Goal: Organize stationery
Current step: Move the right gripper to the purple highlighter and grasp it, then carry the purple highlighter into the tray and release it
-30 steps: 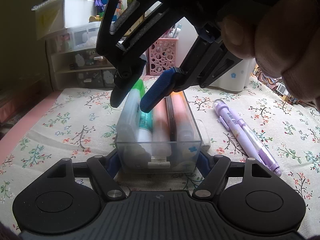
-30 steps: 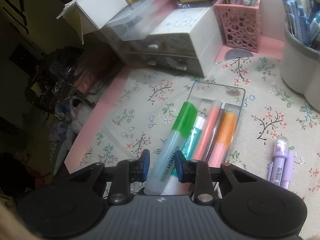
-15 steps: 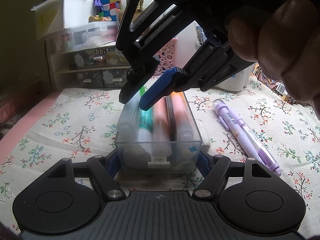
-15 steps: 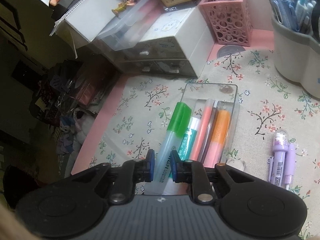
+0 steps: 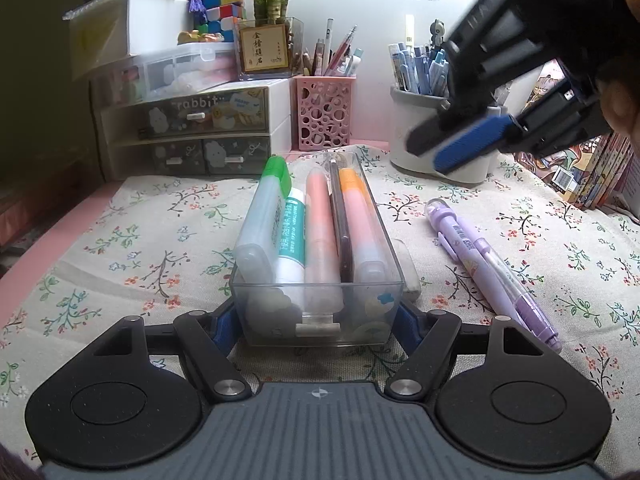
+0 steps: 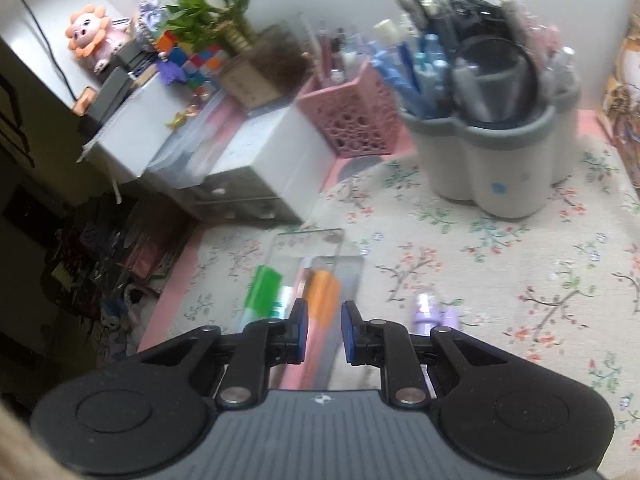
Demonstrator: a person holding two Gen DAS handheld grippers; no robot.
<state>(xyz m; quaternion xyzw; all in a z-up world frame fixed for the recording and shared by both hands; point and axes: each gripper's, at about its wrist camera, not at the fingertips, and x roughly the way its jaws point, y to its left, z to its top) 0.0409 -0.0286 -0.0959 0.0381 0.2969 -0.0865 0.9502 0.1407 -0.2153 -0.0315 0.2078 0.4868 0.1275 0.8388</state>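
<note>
The clear plastic tray (image 5: 320, 312) is a narrow rectangular box with transparent walls, standing at frame center on the floral-printed cloth (image 5: 160, 248) that covers the desk (image 5: 60, 232). It holds 5 items laid lengthwise, side by side: a translucent highlighter with a green cap (image 5: 264, 208), a white tube with teal print (image 5: 291, 236), a salmon-pink marker (image 5: 320, 224), a thin dark pen (image 5: 340, 220) and an orange-capped marker (image 5: 358, 216).

The left tool (image 5: 316, 320) is at lower center. Its 2 blue-padded fingers are spread wide and sit against the left and right outer walls of the tray's near end, gripping it.

The right tool (image 5: 456, 148) is at upper right of the left wrist view, raised above the cloth in front of the grey pen holder (image 5: 460, 160). In the right wrist view the right tool (image 6: 323, 334) shows a moderate gap between its blue pads (image 6: 300, 332), with nothing between them; the tray lies below and behind the gap. This view is motion-blurred.

A lilac mechanical pencil (image 5: 492, 268) of glossy plastic lies diagonally on the cloth right of the tray, apart from it. A white eraser (image 5: 408, 268) lies just beside the tray's right wall.

At upper center stands a pink perforated pen cup (image 5: 324, 116), beside a white drawer unit (image 5: 192, 136).
</note>
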